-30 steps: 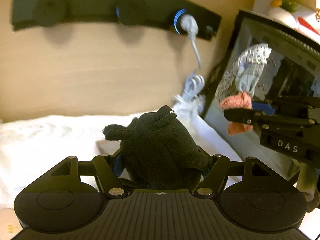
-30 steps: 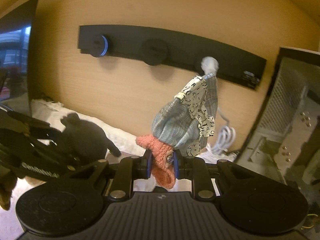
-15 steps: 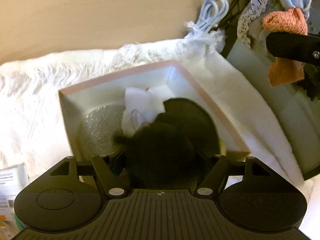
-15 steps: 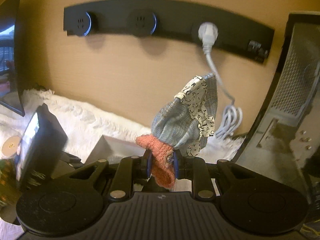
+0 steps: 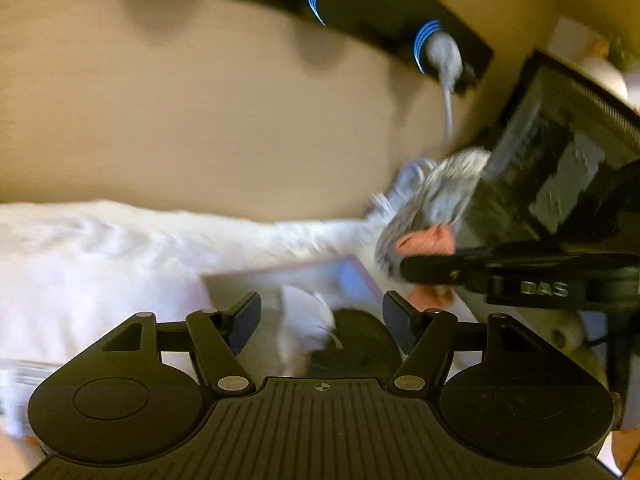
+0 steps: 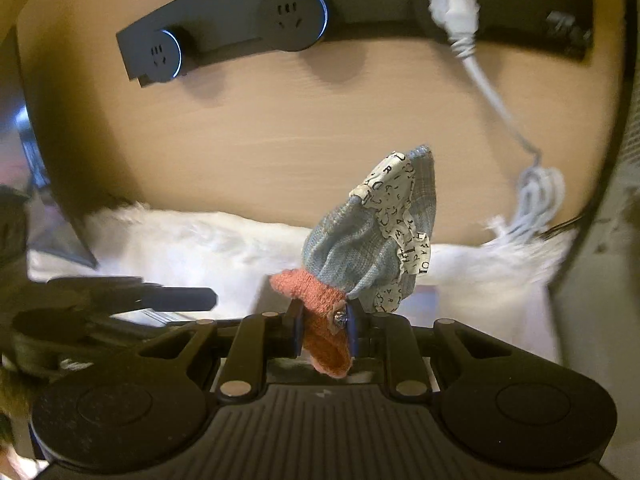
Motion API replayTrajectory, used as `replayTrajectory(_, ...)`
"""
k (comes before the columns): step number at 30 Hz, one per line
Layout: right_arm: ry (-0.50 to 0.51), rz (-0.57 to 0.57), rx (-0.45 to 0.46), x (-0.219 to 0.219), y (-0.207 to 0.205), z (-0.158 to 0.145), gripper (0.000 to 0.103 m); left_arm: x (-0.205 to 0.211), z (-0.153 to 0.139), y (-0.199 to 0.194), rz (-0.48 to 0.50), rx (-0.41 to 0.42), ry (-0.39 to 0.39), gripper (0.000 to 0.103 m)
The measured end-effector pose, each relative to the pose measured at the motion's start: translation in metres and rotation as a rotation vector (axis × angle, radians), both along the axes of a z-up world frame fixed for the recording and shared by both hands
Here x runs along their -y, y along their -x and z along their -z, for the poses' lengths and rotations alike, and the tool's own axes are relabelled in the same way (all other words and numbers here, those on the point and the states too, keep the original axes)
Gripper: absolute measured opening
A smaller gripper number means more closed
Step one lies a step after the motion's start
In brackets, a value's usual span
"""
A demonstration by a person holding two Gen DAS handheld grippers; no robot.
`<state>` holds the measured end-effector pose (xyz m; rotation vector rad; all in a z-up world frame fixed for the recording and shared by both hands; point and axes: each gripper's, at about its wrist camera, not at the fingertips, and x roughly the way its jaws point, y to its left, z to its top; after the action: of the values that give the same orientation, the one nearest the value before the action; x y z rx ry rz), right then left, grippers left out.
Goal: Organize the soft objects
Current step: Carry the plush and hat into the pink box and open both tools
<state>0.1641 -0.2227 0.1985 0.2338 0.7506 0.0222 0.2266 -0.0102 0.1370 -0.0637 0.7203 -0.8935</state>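
Note:
My left gripper (image 5: 322, 316) is open and empty above a pink-rimmed white box (image 5: 320, 270). A black fuzzy soft object (image 5: 356, 344) lies in the box beside a white soft item (image 5: 304, 328). My right gripper (image 6: 322, 334) is shut on an orange knit piece with blue-grey and letter-print fabric (image 6: 372, 248), held upright. That bundle (image 5: 436, 208) and the right gripper (image 5: 416, 272) also show at the right of the left wrist view, just right of the box. The left gripper's finger (image 6: 176, 298) shows at the left of the right wrist view.
A fluffy white cloth (image 6: 200, 244) covers the surface. A wooden back wall carries a black socket strip (image 6: 280, 12) with a white plug and coiled cable (image 6: 536, 200). A dark mesh-sided case (image 5: 560, 152) stands at the right.
My left gripper has opened and let go of the black soft object, which now lies in the box, and the gripper tilted back up. My right gripper has moved closer to the box with its bundle.

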Motion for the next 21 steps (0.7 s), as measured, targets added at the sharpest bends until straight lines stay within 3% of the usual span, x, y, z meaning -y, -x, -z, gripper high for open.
replayTrajectory(5,-0.194,0.002,-0.134,-0.006,-0.048,0.03,0.02,-0.049,-0.01,0.004,-0.084,0.022,0.0,0.072)
replayTrajectory(11,-0.258,0.133,-0.412,-0.011,-0.088,0.104,0.021,-0.141,-0.014,-0.007,-0.283,-0.017,-0.005,0.072)
replayTrajectory(14,-0.199,0.14,-0.425,-0.018,-0.092,0.112,0.025,-0.182,-0.012,-0.025,-0.368,-0.074,-0.057,0.072)
replayTrajectory(18,-0.135,0.134,-0.406,-0.033,-0.088,0.1,0.034,-0.206,0.008,-0.055,-0.339,-0.182,-0.169,0.072)
replayTrajectory(21,-0.087,0.126,-0.339,-0.043,-0.07,0.077,0.039,-0.217,0.026,-0.072,-0.335,-0.22,-0.187,0.072)
